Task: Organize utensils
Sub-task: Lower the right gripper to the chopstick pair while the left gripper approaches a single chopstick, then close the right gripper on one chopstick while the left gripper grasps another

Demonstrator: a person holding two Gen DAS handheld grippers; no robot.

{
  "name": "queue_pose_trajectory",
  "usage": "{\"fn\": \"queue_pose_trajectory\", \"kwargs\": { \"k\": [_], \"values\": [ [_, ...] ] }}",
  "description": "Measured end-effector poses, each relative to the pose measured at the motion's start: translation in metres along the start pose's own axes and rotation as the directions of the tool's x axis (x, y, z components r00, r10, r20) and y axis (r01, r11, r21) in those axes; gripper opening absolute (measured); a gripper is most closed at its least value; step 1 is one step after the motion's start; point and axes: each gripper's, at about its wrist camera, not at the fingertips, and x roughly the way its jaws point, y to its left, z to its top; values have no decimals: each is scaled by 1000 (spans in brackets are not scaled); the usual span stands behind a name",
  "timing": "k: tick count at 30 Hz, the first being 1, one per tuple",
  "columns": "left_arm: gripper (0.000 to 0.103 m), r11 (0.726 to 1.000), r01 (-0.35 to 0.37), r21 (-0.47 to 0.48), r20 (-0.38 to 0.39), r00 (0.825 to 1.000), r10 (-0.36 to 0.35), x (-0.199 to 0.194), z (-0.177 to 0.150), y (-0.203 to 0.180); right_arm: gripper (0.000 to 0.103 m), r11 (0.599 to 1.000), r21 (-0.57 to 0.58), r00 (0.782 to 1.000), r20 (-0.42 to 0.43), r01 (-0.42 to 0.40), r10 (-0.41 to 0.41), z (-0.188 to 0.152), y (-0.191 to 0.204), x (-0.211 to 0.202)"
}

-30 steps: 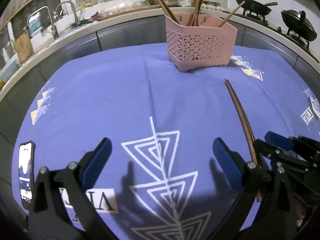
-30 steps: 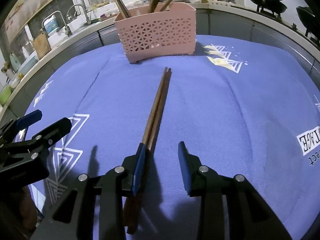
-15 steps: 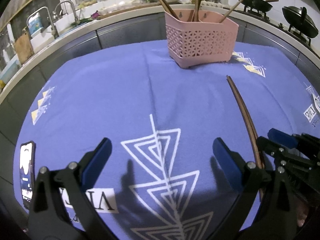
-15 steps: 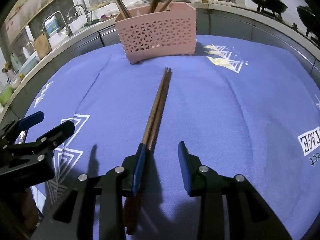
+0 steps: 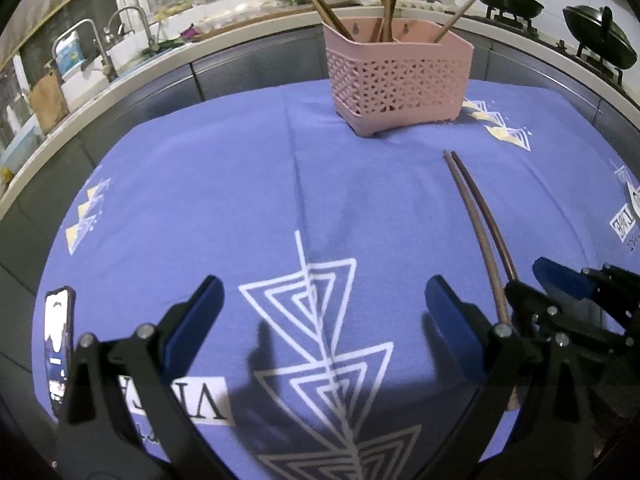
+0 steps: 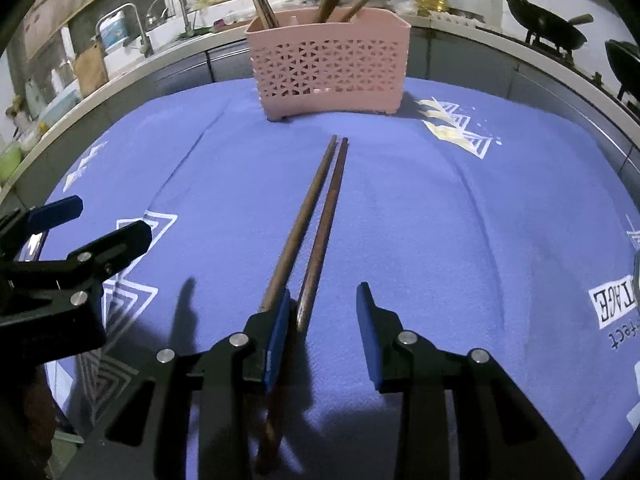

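Note:
A pair of dark wooden chopsticks [image 6: 316, 216] lies on the blue cloth, pointing toward a pink perforated utensil basket [image 6: 330, 74] that holds several wooden utensils. My right gripper [image 6: 322, 316] is open and low over the chopsticks' near ends; one stick lies between the jaws, the other runs under the left finger [image 6: 276, 344]. In the left wrist view the chopsticks [image 5: 478, 224] lie to the right, the basket [image 5: 396, 80] stands at the back, and the right gripper [image 5: 560, 280] shows at the right edge. My left gripper [image 5: 320, 300] is open and empty over the cloth.
A phone [image 5: 58, 340] lies at the cloth's left edge. A counter with a sink and taps [image 5: 100, 44] curves behind the table. Woks [image 5: 516, 0] sit on a stove at the back right.
The two chopsticks have spread slightly apart at their near ends, and one now lies between the right gripper's jaws. The left gripper has drifted slightly; both stay open.

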Motion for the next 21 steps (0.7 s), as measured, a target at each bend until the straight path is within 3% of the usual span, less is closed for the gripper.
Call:
{"fn": "queue_pose_trajectory", "kwargs": {
  "k": [5, 16, 21],
  "values": [
    [97, 1000, -6, -4, -4, 1000, 6, 0, 1, -1, 27, 999, 39, 1000, 10, 23, -24, 1, -16, 0],
    [97, 1000, 13, 4, -20, 1000, -13, 6, 14, -10, 27, 995, 95, 1000, 22, 15, -17, -2, -39, -4],
    [97, 998, 43, 54, -18, 999, -43, 8, 22, -33, 11, 993, 113, 999, 17, -33, 32, -7, -46, -8]
  ]
}}
